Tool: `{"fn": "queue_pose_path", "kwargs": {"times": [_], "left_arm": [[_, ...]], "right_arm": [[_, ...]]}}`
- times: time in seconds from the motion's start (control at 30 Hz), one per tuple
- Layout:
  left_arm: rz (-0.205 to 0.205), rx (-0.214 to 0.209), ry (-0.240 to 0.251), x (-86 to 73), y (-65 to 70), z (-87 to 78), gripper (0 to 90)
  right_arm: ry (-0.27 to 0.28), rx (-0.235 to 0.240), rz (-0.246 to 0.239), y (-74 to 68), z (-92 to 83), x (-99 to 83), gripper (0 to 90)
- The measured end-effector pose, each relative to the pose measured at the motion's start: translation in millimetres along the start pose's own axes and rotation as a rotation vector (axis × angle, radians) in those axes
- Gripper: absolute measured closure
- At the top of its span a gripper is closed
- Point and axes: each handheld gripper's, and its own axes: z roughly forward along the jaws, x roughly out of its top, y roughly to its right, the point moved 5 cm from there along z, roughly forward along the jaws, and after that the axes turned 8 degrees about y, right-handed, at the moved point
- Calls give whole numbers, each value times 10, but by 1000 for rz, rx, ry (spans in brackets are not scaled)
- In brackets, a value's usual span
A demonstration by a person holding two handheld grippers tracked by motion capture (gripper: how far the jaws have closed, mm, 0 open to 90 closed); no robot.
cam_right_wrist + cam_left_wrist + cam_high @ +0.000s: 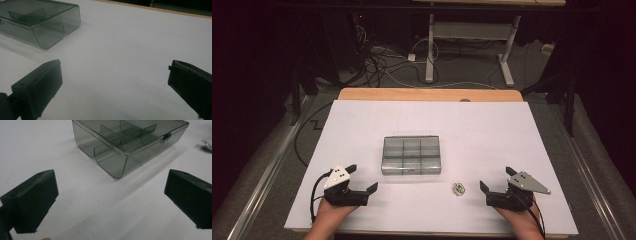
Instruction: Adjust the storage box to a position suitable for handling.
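A smoky clear plastic box with inner dividers and a shut lid sits in the middle of the white sheet. A small round metal piece lies just in front of its right corner. My left gripper rests near the front left, jaws wide apart with nothing between them; its view shows the box ahead with a small latch. My right gripper rests near the front right, also open and empty, with the box off to its upper left.
The white sheet covers a wooden table whose far edge shows bare. Beyond it stand a desk frame and tangled cables on the floor. Metal rails run along both sides.
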Motion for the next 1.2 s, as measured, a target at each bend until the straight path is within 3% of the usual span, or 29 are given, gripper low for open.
{"fn": "queue_pose_path", "kwargs": {"times": [0.63,1.2], "left_arm": [[-3,-26,5,-5,7,-3,0],[-5,-29,-5,-8,7,7,0]], "right_arm": [[1,7,-10,-24,-2,15,4],[-80,11,-20,-52,12,-18,4]]}}
